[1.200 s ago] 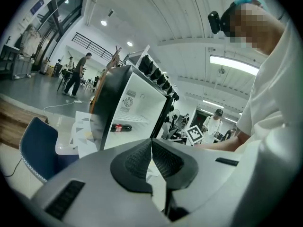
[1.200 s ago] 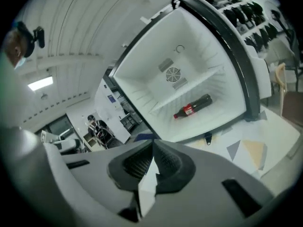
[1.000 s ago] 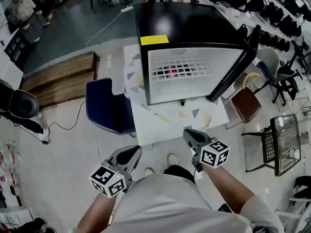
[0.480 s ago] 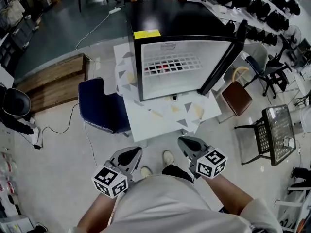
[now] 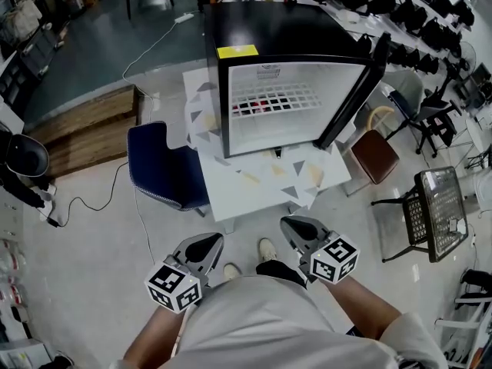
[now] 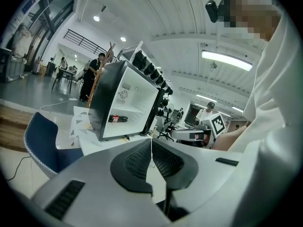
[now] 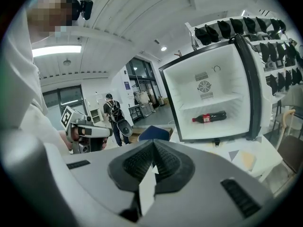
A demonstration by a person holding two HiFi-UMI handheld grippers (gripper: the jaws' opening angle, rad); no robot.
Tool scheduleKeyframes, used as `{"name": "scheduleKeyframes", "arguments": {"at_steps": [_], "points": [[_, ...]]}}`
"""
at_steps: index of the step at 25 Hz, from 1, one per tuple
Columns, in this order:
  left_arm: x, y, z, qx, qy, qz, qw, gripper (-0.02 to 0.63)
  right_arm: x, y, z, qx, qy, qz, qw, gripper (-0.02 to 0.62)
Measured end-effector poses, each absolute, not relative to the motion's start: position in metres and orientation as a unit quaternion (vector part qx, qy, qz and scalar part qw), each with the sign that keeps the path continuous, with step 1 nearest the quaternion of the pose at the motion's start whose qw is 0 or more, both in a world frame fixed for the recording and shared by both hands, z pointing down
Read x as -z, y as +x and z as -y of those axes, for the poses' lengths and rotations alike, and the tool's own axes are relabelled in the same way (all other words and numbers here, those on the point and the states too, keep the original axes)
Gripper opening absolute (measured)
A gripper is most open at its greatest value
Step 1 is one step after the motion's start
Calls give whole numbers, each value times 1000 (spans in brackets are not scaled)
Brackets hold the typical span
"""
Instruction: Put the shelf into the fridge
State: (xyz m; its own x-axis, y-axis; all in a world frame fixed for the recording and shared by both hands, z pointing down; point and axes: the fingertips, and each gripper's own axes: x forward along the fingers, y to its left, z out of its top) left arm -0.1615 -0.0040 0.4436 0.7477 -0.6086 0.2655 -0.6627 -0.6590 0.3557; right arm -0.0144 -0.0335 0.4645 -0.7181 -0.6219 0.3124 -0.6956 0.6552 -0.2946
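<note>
A small black fridge (image 5: 269, 33) stands on a white table (image 5: 261, 187) ahead of me, its door (image 5: 355, 87) swung open to the right. Inside it a white wire shelf (image 5: 280, 98) lies flat, and a cola bottle (image 7: 209, 117) shows below it. My left gripper (image 5: 209, 239) and right gripper (image 5: 290, 223) hang low by the person's waist, well short of the table. Both are shut with nothing between the jaws. In the gripper views the left gripper (image 6: 151, 140) and right gripper (image 7: 154, 143) point toward the fridge (image 6: 125, 100).
A blue chair (image 5: 165, 167) stands left of the table and a brown chair (image 5: 377, 156) sits to the right under the door. A black mesh chair (image 5: 438, 214) is farther right. A wooden platform (image 5: 84, 125) and a floor cable (image 5: 100, 198) lie to the left.
The fridge and table have slid up and left in the head view since a second ago. Both grippers stay shut, empty and low by the waist.
</note>
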Motion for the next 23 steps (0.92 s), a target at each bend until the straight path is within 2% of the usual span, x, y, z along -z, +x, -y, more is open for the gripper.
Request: {"name": "scheduleKeyframes", "arguments": {"at_steps": [23], "points": [[-448, -148, -7, -61, 918, 327, 217, 18, -462, -6, 22, -182, 375, 902, 110, 7]]}}
